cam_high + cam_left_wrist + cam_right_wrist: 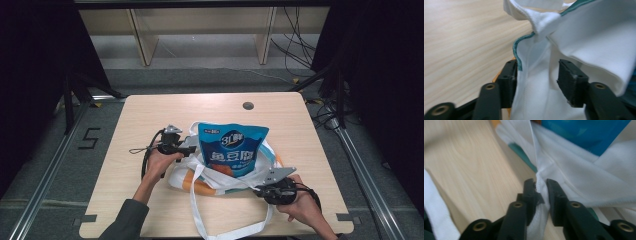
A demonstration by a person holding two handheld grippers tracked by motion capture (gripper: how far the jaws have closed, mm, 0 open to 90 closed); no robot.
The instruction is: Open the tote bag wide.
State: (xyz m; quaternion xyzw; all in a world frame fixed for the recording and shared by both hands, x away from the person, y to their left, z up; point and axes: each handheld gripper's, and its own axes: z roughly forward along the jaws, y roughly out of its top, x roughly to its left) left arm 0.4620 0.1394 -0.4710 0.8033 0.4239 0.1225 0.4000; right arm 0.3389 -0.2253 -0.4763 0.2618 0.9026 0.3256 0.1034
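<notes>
Our left tongs [537, 75] stand partly open, with the white cloth of the tote bag [584, 47] hanging between the black ribbed pads; the fabric lies against one pad and clear of the other, so nothing is pinched. Our right tongs [541, 195] are nearly closed, nipping a bunched fold of the same soft white weave where a strap is stitched on. From above, the left tongs [186, 149] sit at the bag's left edge and the right tongs [260, 189] at its near right corner. The tote bag [210, 177] lies crumpled on the near middle of the pale wood-grain counter [150, 115], teal-piped, with an orange patch. A glossy blue snack pouch [232, 149] rises from its mouth. A long flat white strap [200, 220] loops toward the near edge.
</notes>
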